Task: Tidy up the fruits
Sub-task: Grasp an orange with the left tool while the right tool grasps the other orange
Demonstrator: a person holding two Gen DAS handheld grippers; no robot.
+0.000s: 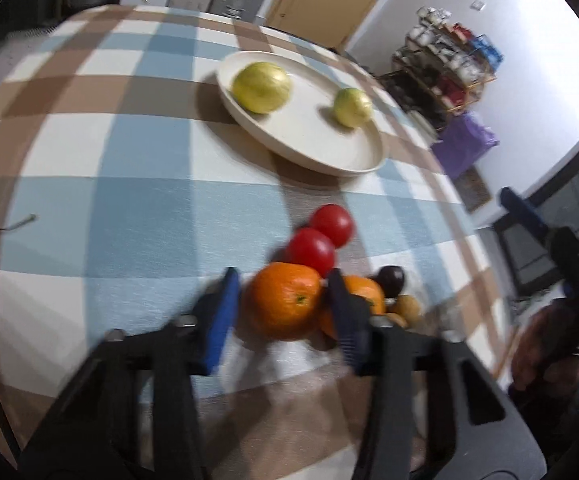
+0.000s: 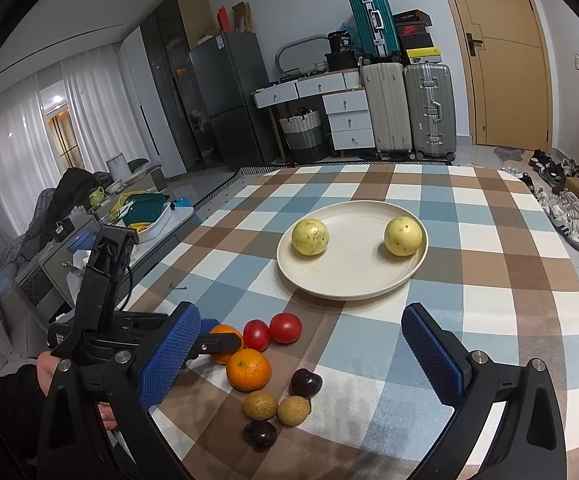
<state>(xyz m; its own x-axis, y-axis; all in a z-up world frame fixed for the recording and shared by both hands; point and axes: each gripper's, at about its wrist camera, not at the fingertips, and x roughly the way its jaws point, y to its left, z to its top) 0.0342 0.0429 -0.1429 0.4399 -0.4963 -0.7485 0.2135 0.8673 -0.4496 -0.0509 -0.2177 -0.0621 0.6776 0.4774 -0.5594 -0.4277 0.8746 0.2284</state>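
Note:
My left gripper (image 1: 281, 300) has its blue pads on both sides of an orange (image 1: 285, 306) that sits on the checked cloth; whether they press on it I cannot tell. It also shows in the right wrist view (image 2: 217, 342) around the far orange (image 2: 225, 334). A second orange (image 2: 248, 370), two red tomatoes (image 2: 275, 332), two dark plums (image 2: 306, 383) and two small tan fruits (image 2: 277, 408) lie beside it. A cream plate (image 2: 329, 280) holds two yellow-green fruits (image 2: 310, 237). My right gripper (image 2: 301, 368) is open and empty above the pile.
The table has a blue, brown and white checked cloth (image 2: 489, 320). A small wire-like scrap (image 2: 177, 288) lies on the cloth at the left. Suitcases, drawers and a door stand behind the table. A shoe rack stands at the right.

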